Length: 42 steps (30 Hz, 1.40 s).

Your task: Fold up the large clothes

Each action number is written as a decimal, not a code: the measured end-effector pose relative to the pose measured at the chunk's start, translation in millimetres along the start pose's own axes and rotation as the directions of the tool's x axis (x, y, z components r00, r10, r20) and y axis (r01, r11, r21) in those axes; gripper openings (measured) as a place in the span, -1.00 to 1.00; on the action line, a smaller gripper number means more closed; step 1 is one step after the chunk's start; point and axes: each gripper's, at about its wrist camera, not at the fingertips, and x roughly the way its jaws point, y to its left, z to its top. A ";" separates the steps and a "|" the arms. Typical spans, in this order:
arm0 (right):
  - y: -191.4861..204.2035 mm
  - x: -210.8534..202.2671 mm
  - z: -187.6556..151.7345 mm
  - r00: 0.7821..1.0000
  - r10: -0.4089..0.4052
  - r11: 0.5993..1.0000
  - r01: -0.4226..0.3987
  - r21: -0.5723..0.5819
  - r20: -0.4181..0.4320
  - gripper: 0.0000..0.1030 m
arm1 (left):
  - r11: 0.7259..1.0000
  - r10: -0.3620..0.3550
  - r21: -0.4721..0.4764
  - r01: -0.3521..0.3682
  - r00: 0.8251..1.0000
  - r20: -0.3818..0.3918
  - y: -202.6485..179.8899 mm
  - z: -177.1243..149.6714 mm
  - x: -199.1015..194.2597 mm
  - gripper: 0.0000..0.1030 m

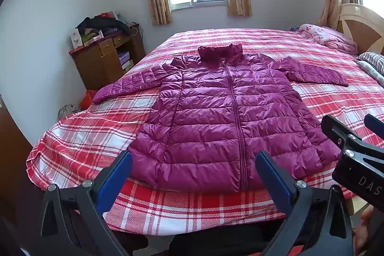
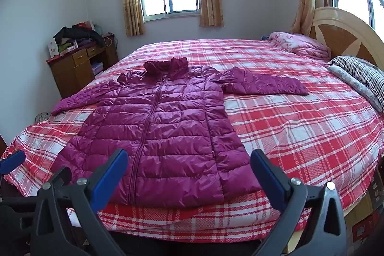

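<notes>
Two claws level at bed foot | left claw (image 1: 193,173) apart | right claw (image 2: 189,169) apart | jacket (image 1: 225,116) flat

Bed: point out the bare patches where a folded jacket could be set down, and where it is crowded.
Widest free patch: plaid sheet right of the jacket, between its right sleeve and the foot edge. Another lies beyond the collar, toward the window. Narrower strip under the left sleeve. Crowded: the headboard side, with pillows and a pink quilt.
</notes>
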 end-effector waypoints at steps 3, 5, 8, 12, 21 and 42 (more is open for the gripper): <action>-0.1 -0.1 0.0 1.000 0.001 1.000 -0.001 0.002 0.002 1.00 | 1.000 -0.030 -0.007 0.030 1.000 -0.009 0.2 -0.6 0.3 0.98; -0.2 -0.2 0.1 1.000 0.002 1.000 -0.002 0.002 0.002 1.00 | 0.999 -0.043 -0.003 0.043 0.999 0.000 -1.0 -4.7 -1.6 0.98; -0.2 -0.1 0.2 1.000 0.002 1.000 -0.002 0.002 0.002 1.00 | 0.998 -0.066 -0.018 0.065 0.998 -0.008 0.7 -4.7 -0.5 0.98; -0.3 -0.5 0.2 1.000 0.002 1.000 -0.002 0.002 0.003 1.00 | 0.997 -0.076 -0.026 0.076 0.997 0.000 0.7 -7.2 -3.0 0.98; -0.5 -0.7 0.3 1.000 0.002 1.000 -0.002 0.002 0.004 1.00 | 0.995 -0.091 -0.030 0.091 0.996 -0.010 2.6 -4.9 0.8 0.98; 0.8 -8.4 2.5 0.999 -0.009 1.000 0.010 -0.009 0.044 1.00 | 0.994 -0.079 -0.068 0.080 0.997 0.013 11.0 -2.0 -3.2 0.98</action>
